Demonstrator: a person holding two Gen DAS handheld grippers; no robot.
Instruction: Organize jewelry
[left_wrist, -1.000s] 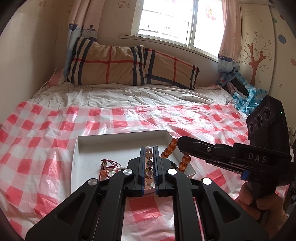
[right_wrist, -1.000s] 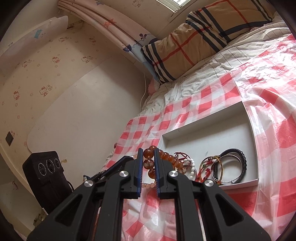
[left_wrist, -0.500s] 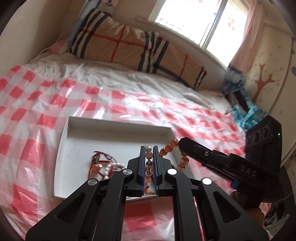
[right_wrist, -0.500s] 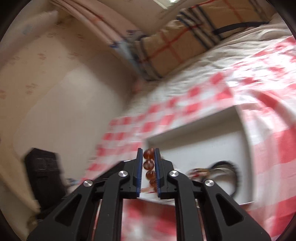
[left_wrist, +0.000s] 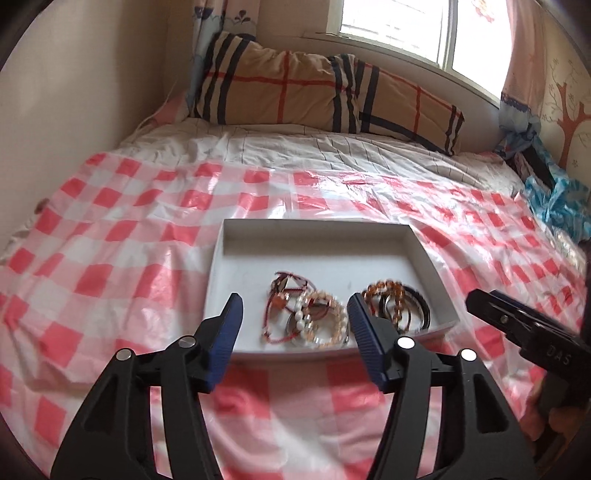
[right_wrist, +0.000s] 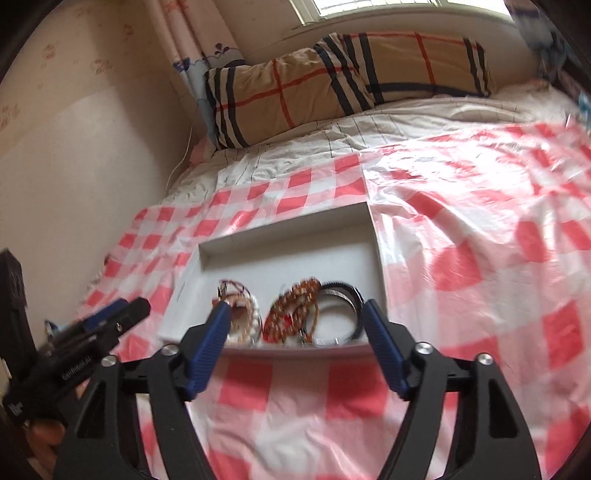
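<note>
A white tray (left_wrist: 317, 225) lies on the red-checked sheet. In it are a pale bead bracelet (left_wrist: 325, 319), a red cord bracelet (left_wrist: 286, 286), an amber bead bracelet (left_wrist: 388, 290) and black bangles (left_wrist: 423, 308). My left gripper (left_wrist: 295, 301) hangs over the tray's near edge, its jaws opening, with nothing pressed between the pads. My right gripper (right_wrist: 295, 308) is also opening above the near edge and holds nothing; the amber bracelet (right_wrist: 295, 306) lies loose in the tray (right_wrist: 288, 236) below it. Each gripper shows at the side of the other's view, the right gripper (left_wrist: 478, 299) and the left gripper (right_wrist: 133, 308).
The sheet (left_wrist: 110, 258) covers the bed, with a plaid pillow (left_wrist: 314, 96) under the window at the far end. A wall (left_wrist: 74, 92) runs along the left side. Blue cloth (left_wrist: 557, 199) is piled at the far right.
Both grippers were shut on bead bracelets, the left on the pale one and the right on the amber one. Both have opened, and the bracelets now lie in the tray.
</note>
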